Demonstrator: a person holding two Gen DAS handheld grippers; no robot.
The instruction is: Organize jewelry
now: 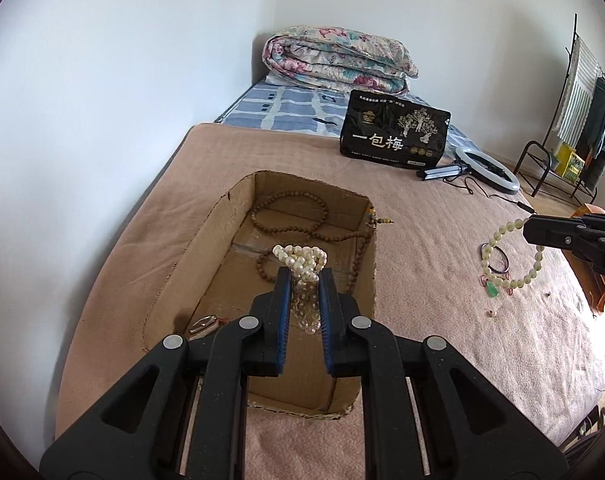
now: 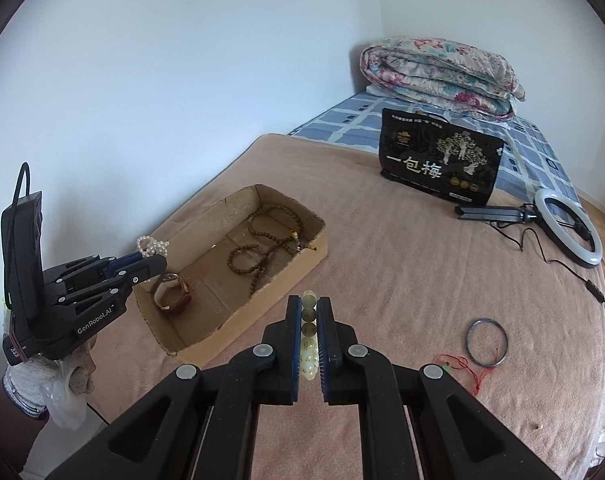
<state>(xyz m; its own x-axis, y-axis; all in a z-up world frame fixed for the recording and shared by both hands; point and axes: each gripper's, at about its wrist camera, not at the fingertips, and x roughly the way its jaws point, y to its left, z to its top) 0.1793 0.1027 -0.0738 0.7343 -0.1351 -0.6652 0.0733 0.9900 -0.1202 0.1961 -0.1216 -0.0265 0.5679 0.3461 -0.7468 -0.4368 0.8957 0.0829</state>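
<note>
A pearl strand (image 1: 300,258) is shown clamped between the blue-padded jaws of the left gripper (image 1: 305,280), bunched and hanging over the open cardboard box (image 1: 206,240); in the right wrist view the same strand (image 2: 152,245) is seen at the box's near-left corner, above its rim. A bracelet of pale, glassy round beads (image 2: 309,332) is pinched in the nearly closed right gripper (image 2: 309,308), held above the pink blanket (image 2: 382,280) just outside the box's long wall; from the left wrist view its loop (image 1: 514,256) is seen dangling free. Already lying in the box are a long string of small brown wooden beads (image 2: 262,240), matte and coiled loosely, and a wristwatch with a brown strap (image 2: 173,294). Still on the blanket are a thin dark bangle (image 2: 487,342) and a red cord with a small green pendant (image 2: 458,368). The step in hand is judged to be the deposit of both pieces. It is best done by lowering each gripper inside the walls before the jaws are parted, since smooth beads roll and a limp strand may catch on the ragged cardboard edge. The pearls are best set on bare floor between watch and wooden beads, so that tangling is avoided. The blanket's nap is soft and yielding; the box is stiff and roughly cut.
</note>
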